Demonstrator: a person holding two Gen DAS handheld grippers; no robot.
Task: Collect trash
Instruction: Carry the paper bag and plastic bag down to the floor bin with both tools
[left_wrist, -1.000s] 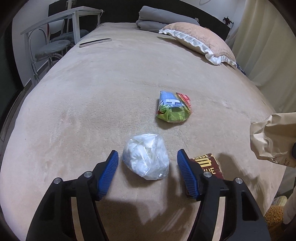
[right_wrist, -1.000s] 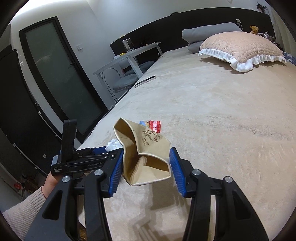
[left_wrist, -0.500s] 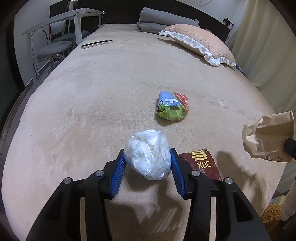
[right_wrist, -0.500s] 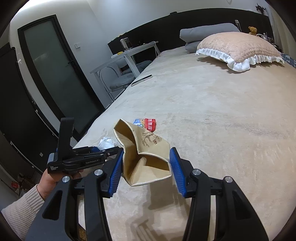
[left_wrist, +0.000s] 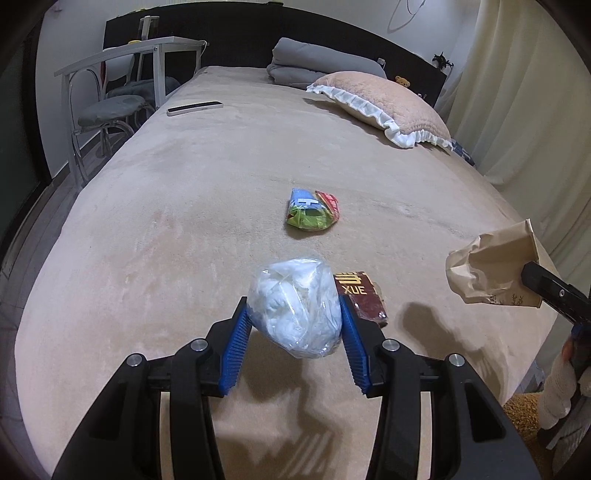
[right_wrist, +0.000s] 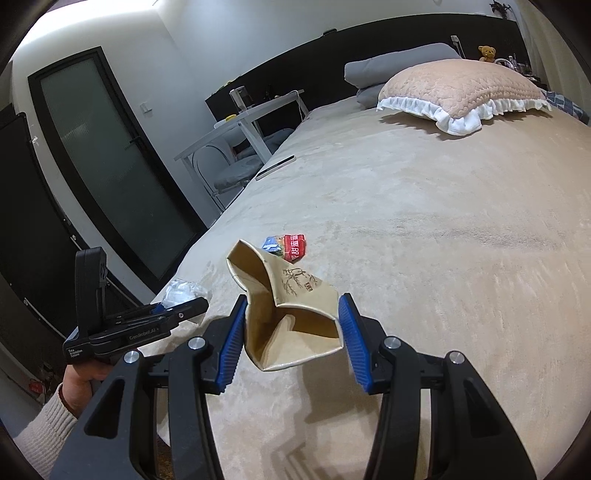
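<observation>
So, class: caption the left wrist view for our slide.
Left gripper lifts a clear plastic bag of white trash off the bed.

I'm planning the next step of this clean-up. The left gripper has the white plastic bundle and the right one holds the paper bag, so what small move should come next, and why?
Probably carry the white plastic bundle rightward toward the paper bag. The left gripper is shut on it, clear of the bed, and the right gripper holds the bag's mouth open.

On the bed (left_wrist: 184, 229), the dark packet (left_wrist: 364, 297) lies right of the plastic bundle (left_wrist: 295, 306). The snack wrapper (left_wrist: 313, 214) lies beyond both; the pillow (left_wrist: 384, 107) lies at the far end.
</observation>
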